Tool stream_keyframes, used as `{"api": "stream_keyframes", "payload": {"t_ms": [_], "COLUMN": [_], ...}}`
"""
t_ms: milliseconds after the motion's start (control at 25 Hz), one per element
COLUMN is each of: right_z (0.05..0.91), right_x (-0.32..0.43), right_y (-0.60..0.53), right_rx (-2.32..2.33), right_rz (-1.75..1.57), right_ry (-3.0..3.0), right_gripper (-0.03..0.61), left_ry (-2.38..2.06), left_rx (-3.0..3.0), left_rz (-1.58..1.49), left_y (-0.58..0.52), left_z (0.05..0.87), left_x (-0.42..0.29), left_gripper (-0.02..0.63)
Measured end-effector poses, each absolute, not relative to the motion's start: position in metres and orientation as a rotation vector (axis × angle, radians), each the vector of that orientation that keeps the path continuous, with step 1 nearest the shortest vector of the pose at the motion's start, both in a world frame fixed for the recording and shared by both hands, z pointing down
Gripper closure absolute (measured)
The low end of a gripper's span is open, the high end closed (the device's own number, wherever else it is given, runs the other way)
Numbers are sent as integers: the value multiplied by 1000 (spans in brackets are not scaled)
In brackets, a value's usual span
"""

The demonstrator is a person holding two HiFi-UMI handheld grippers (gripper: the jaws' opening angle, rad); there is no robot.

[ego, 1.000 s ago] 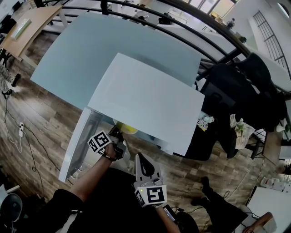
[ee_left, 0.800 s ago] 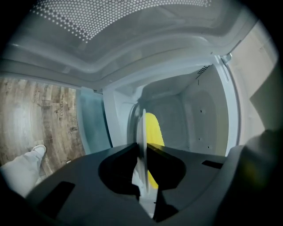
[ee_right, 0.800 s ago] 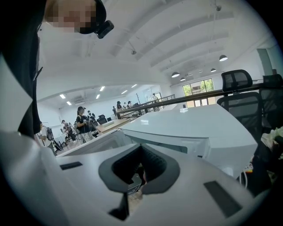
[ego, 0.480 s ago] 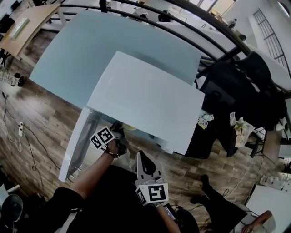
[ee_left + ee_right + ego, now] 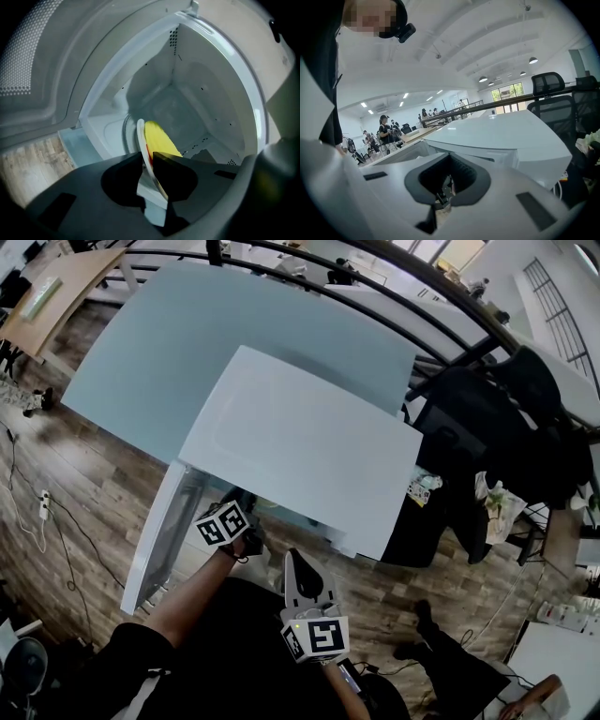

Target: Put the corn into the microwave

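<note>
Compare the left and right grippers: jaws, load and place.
The left gripper has the rim of the plate that bears the corn between its jaws, which have just been opening. The right gripper is shut and empty. The left gripper reaches into the microwave. The right gripper hangs outside, short of its opening. Both face the microwave.

Overhead head view, gripper views near microwave point(image 5: 300, 451)
</note>
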State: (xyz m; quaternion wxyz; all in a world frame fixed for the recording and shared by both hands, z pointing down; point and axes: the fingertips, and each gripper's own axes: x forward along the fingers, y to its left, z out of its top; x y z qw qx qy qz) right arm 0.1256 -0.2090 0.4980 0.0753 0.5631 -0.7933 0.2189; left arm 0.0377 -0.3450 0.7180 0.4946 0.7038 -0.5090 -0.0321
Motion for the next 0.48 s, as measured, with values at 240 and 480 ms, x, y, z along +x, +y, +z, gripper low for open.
{"api": "stream_keyframes", "payload": {"t_ms": [240,480], "right_z": [500,499], "right_x": [132,136], "right_y": [-205,-202], "right_rx": [1707,1716], "right_rz": [687,716], "right_ry": [-2383,-2390], "right_gripper": [571,571], "left_ry": [-1351,-1474], "left_rx": [1846,1968], "left_rz": [120,303], "left_y": [-346,-351], "left_z": [718,711], "left_x": [33,31], "left_gripper": [546,519]}}
